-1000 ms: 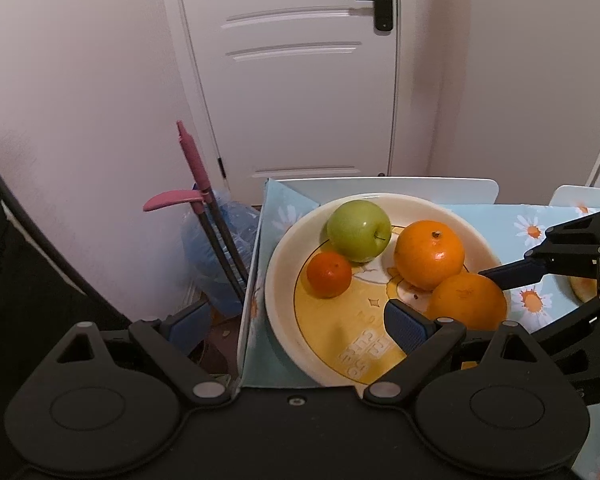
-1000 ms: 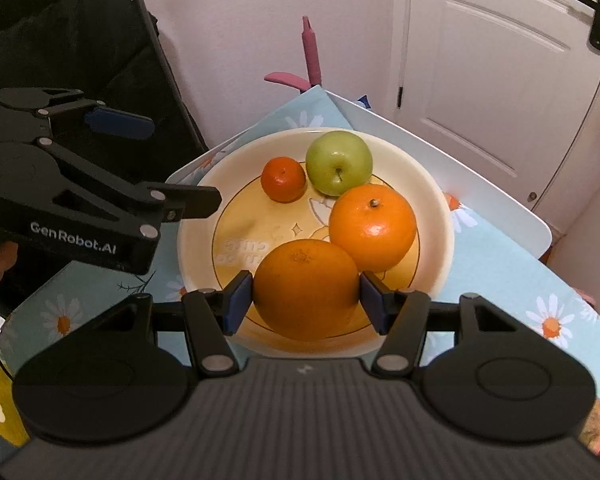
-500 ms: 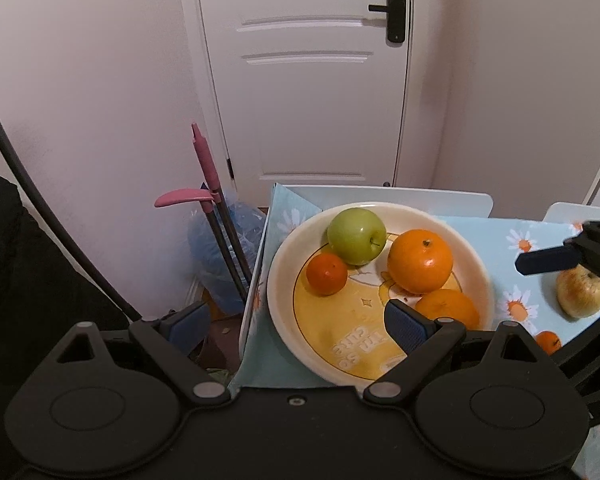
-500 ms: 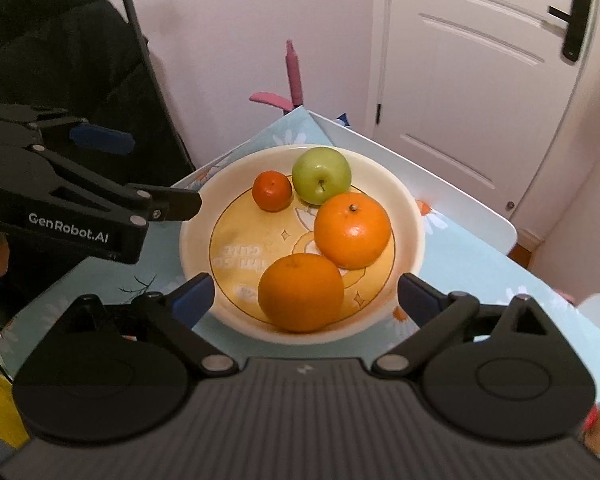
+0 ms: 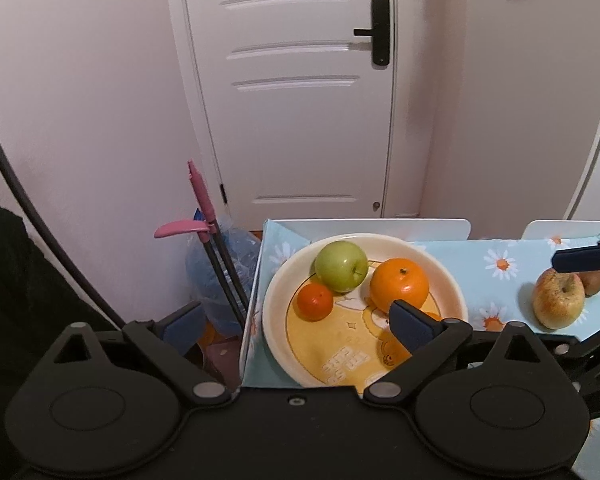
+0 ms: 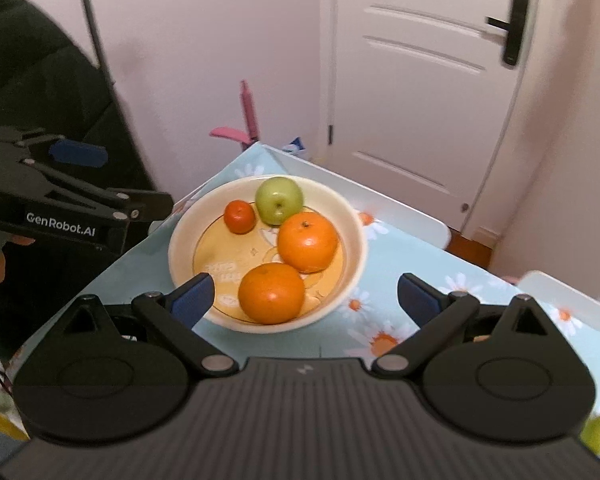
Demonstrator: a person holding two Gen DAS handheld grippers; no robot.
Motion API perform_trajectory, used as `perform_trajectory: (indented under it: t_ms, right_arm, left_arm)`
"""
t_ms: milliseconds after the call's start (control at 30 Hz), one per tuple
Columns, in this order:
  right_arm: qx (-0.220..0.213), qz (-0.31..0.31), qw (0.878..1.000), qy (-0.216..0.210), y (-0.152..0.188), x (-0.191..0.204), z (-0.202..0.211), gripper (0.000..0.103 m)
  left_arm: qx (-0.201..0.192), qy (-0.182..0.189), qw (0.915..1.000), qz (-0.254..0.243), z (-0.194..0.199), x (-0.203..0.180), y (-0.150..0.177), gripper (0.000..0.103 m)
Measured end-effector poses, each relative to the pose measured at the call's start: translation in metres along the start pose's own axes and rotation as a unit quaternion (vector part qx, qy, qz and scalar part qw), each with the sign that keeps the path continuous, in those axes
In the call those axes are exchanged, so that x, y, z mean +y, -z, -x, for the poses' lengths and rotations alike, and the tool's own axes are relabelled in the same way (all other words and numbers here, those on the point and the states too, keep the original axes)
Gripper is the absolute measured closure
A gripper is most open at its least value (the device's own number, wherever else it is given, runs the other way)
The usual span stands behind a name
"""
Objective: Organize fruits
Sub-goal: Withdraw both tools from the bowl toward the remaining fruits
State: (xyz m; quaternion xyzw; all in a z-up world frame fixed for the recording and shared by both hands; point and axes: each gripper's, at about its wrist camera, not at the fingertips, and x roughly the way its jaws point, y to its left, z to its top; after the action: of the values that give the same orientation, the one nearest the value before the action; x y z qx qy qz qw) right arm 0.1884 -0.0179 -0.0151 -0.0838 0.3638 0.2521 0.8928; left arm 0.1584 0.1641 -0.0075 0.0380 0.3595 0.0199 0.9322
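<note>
- The table (image 6: 384, 240) wears a blue daisy cloth.
- The right gripper (image 6: 304, 294) is wide open and holds nothing, above the table just next to the bowl.
- The left gripper (image 5: 292, 322) is wide open too, over the table's left edge.
- The cream bowl (image 6: 180, 240) sits near the table's far left corner.
- Inside it lie two oranges (image 6: 271, 293), a green apple (image 6: 279, 199) and a small tangerine (image 6: 240, 217).
- A yellow-red apple (image 5: 558, 300) lies on the cloth, well apart from the bowl.

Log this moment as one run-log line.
left gripper: open, empty | right gripper: open, empty | plate: green apple, two oranges, mandarin | yellowish apple: on tablecloth, outside plate
</note>
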Motion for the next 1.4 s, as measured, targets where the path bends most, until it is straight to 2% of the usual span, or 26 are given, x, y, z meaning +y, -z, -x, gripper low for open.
perform_trajectory:
  t_ms: [300, 433, 600, 800, 1067, 1400]
  right_arm:
    - [-0.002, -0.052, 0.998, 0.044, 0.023, -0.033, 0.039, 0.0]
    - [-0.011, -0.069, 0.996, 0.051, 0.033, -0.063, 0.057, 0.0]
    - [-0.021, -0.071, 0.995, 0.069, 0.043, -0.102, 0.08, 0.0]
    - [-0.023, -0.065, 0.995, 0.076, 0.059, -0.155, 0.098, 0.0]
    - [-0.011, -0.037, 0.997, 0.067, 0.081, -0.215, 0.093, 0.0]
    - [0.013, -0.017, 0.999, 0.039, 0.105, -0.262, 0.054, 0.0]
  left_arm:
    - [-0.011, 0.011, 0.9994, -0.03, 0.008, -0.03, -0.002, 0.001]
    - [-0.017, 0.023, 0.999, -0.034, 0.018, -0.051, -0.002, 0.001]
    - [-0.02, 0.014, 0.9992, -0.031, 0.027, -0.086, -0.003, 0.001]
    - [-0.024, 0.023, 0.9992, -0.025, 0.033, -0.137, -0.004, 0.001]
    - [-0.024, 0.039, 0.9984, -0.032, 0.018, -0.206, -0.003, 0.001]
    - [0.001, 0.046, 0.9976, -0.051, -0.037, -0.267, 0.011, 0.001]
